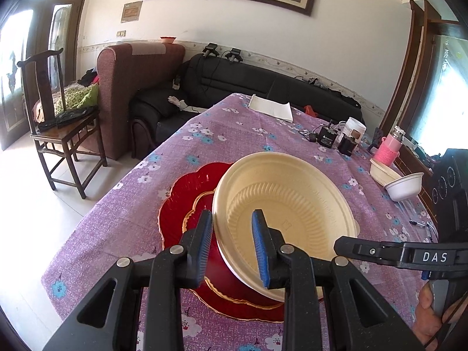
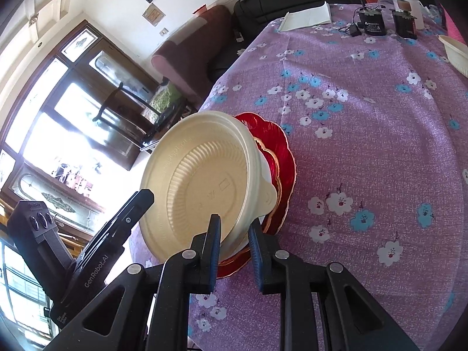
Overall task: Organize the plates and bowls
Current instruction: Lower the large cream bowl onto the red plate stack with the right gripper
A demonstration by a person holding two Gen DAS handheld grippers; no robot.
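- Cream plastic bowl (image 1: 288, 204): wide, ribbed inside, with a small tab at the rim; it was held tilted over the red plate (image 1: 187, 204), near the table's near edge, apparently being lowered onto the plate to build a stack.
- Left gripper (image 1: 232, 245): blue-padded fingers straddled the bowl's near rim, one outside the wall, one inside, pinched on it; a narrow grip suited to a thin wall.
- Right gripper (image 2: 234, 244): fingers likewise clamped on the rim at the side by the tab, sharing the load so the broad bowl would not sag or twist.
- Red plate: scalloped, gold-edged, flat on the purple floral tablecloth (image 1: 117, 219); whether the bowl touched it could not be told.
- Further bowls: a small white bowl (image 1: 405, 186) and a cream bowl (image 1: 383, 172) sat well apart at the table's far right, probably awaiting sorting.
- Surroundings: a pink bottle (image 1: 390, 146), black devices with cables (image 1: 327, 139), a white folded paper (image 1: 270, 107); a black sofa (image 1: 263, 84) beyond.
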